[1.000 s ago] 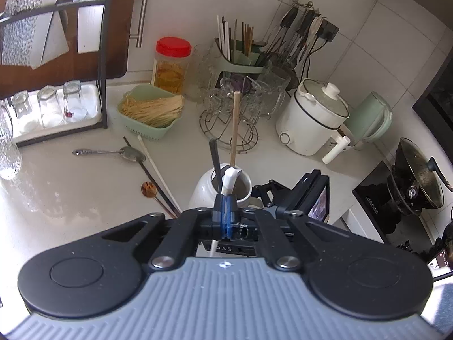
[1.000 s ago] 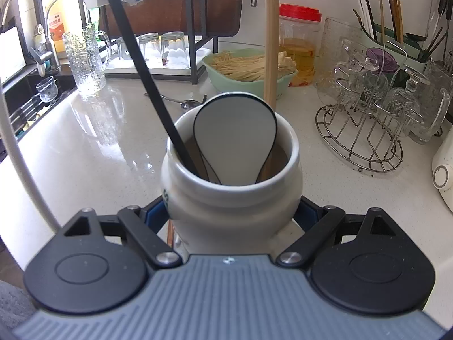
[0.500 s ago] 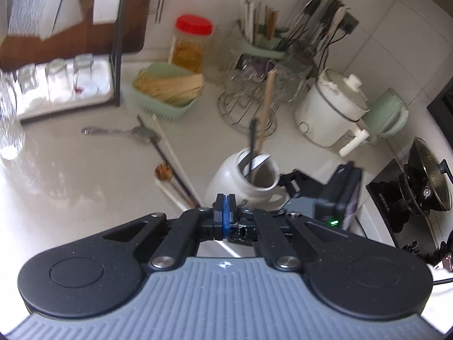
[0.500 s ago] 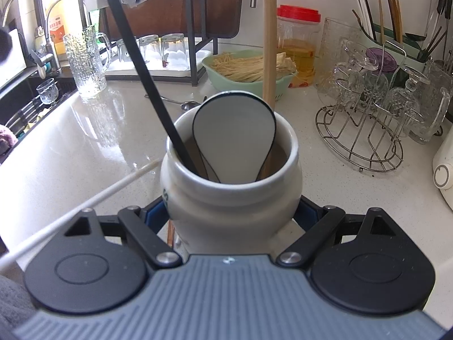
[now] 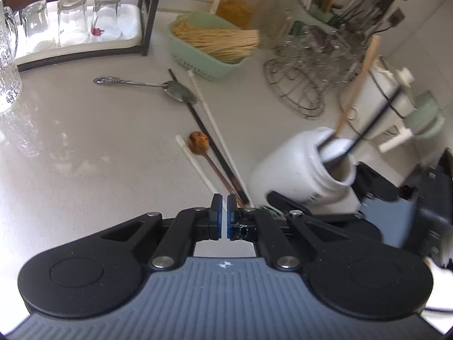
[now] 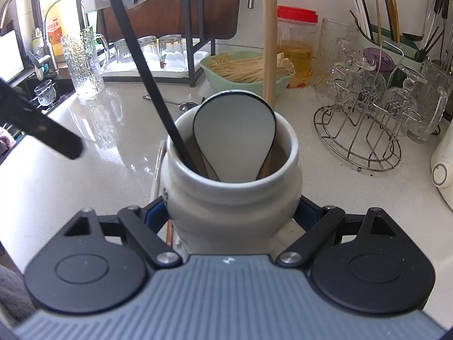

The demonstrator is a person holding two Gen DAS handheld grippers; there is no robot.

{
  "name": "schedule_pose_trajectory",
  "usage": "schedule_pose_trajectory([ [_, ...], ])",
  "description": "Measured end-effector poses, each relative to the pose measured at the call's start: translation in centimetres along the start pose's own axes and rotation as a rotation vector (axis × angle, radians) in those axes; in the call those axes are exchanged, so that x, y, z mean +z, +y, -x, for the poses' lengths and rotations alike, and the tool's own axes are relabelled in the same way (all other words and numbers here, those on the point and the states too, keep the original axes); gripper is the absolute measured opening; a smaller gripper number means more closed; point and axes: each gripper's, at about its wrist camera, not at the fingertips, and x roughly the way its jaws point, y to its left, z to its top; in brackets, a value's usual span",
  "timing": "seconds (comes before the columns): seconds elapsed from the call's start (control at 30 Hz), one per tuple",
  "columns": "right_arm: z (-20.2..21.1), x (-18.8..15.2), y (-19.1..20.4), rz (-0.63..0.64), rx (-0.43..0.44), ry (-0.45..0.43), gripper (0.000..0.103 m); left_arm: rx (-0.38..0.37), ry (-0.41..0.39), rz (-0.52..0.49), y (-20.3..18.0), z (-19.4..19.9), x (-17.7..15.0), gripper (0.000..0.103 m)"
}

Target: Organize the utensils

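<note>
The white jar point(image 6: 232, 187) stands on the surface, gripped between the right tongs point(image 6: 230, 212). The left tongs point(image 5: 223, 209) are clenched and empty, just near of the loose chopsticks point(image 5: 215, 130) and copper spoon point(image 5: 199, 141).

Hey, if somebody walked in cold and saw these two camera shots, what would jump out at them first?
Probably the white ceramic jar clamped in the right gripper, with a white spoon bowl, a black stick and a wooden stick poking out. Next, the loose utensils left of the jar: a silver spoon, a copper spoon and black and white chopsticks, with the shut, empty left gripper above their near ends.
</note>
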Motion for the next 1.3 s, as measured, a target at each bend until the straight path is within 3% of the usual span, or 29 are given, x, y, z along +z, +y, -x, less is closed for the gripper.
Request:
schedule_pose_trajectory([
  [0.2,0.0,0.1,0.0,0.000,-0.002,0.005,0.091,0.028,0.008,0.030,0.8,-3.0,1.6,0.011],
  [0.27,-0.1,0.1,0.0,-0.003,-0.003,0.006,0.091,0.076,0.004,0.017,0.7,-3.8,2.1,0.029],
  [0.33,-0.1,0.1,0.0,-0.005,-0.005,0.007,0.091,0.096,-0.011,0.015,0.6,-4.3,2.5,0.036],
  [0.63,-0.1,0.1,0.0,-0.009,-0.006,0.006,0.091,0.209,-0.020,0.035,1.1,-7.6,3.7,0.036],
  [0.87,-0.1,0.0,-0.1,-0.004,0.002,0.002,0.091,0.254,-0.017,0.030,0.9,-9.4,4.7,0.036],
  [1.2,0.0,-0.2,-0.1,-0.006,0.005,-0.013,0.091,0.329,0.050,-0.179,-1.7,-11.0,4.5,0.034],
  [1.3,0.1,-0.3,-0.1,-0.003,0.009,-0.015,0.091,0.321,0.066,-0.227,-2.6,-11.1,4.0,0.023],
])
